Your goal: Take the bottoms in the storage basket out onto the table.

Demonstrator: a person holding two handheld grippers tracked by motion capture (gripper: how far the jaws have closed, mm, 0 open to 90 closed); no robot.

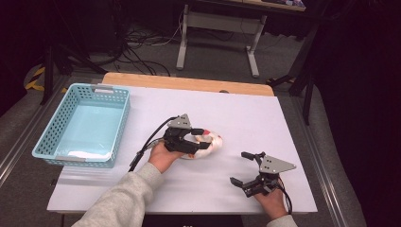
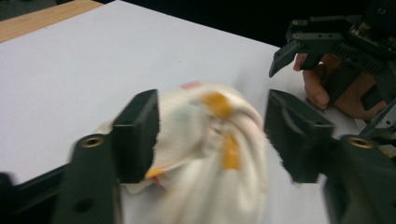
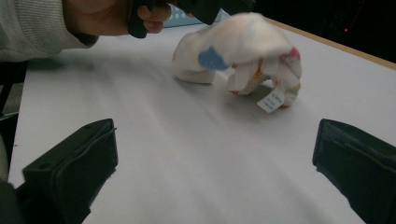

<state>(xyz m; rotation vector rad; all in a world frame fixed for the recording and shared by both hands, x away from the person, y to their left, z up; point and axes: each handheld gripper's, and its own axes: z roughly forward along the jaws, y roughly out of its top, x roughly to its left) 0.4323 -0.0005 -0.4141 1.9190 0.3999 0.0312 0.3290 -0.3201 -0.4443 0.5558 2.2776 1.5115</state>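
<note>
A crumpled white cloth (image 1: 211, 142) with orange, red and blue prints lies bunched on the white table top (image 1: 246, 113). My left gripper (image 1: 196, 140) straddles it. In the left gripper view the cloth (image 2: 212, 154) sits between the jaws, against the left pad (image 2: 140, 135), with a gap before the other pad, so the gripper (image 2: 210, 135) is open. The right gripper (image 1: 239, 168) rests near the front right of the table, wide open with nothing in it. In its own view the right gripper (image 3: 215, 158) faces the cloth (image 3: 238, 51) from a short way off.
A light blue perforated basket (image 1: 47, 147) stands at the table's left side. A wooden strip (image 1: 189, 83) runs along the far edge. Beyond it are desk legs and cables on the floor. Bare table lies between the two grippers.
</note>
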